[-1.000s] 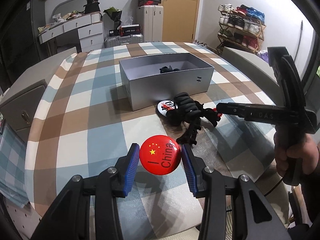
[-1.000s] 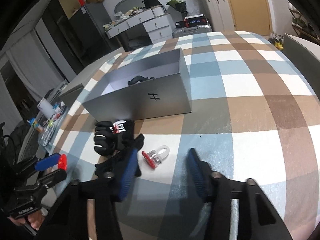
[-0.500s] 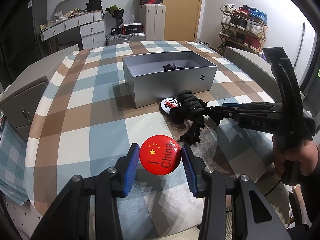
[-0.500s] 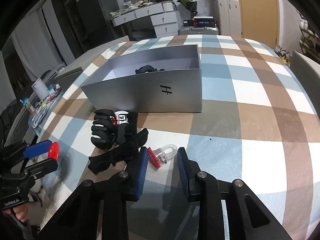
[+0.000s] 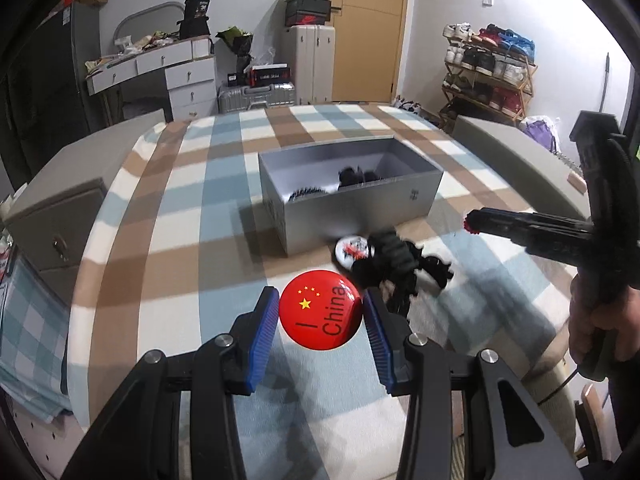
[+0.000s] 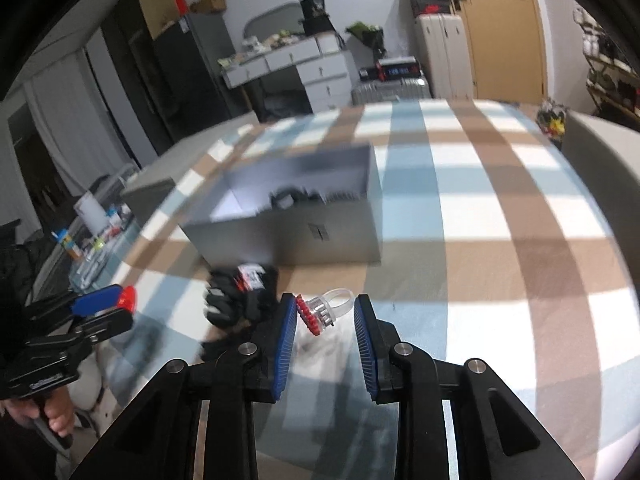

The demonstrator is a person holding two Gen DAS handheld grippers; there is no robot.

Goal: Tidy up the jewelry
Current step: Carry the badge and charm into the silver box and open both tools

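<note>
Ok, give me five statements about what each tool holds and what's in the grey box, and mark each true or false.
1. The left tool grips a red round badge printed with "China". True.
2. The right tool is clamped on a black hair claw. False: it holds a clear ring with red beads, lifted off the cloth.
3. The grey box is open-topped with dark items inside. True.
4. The pile of black hair accessories lies inside the box. False: it lies on the checked tablecloth in front of the box.
5. A white badge rests beside that pile. True.
</note>
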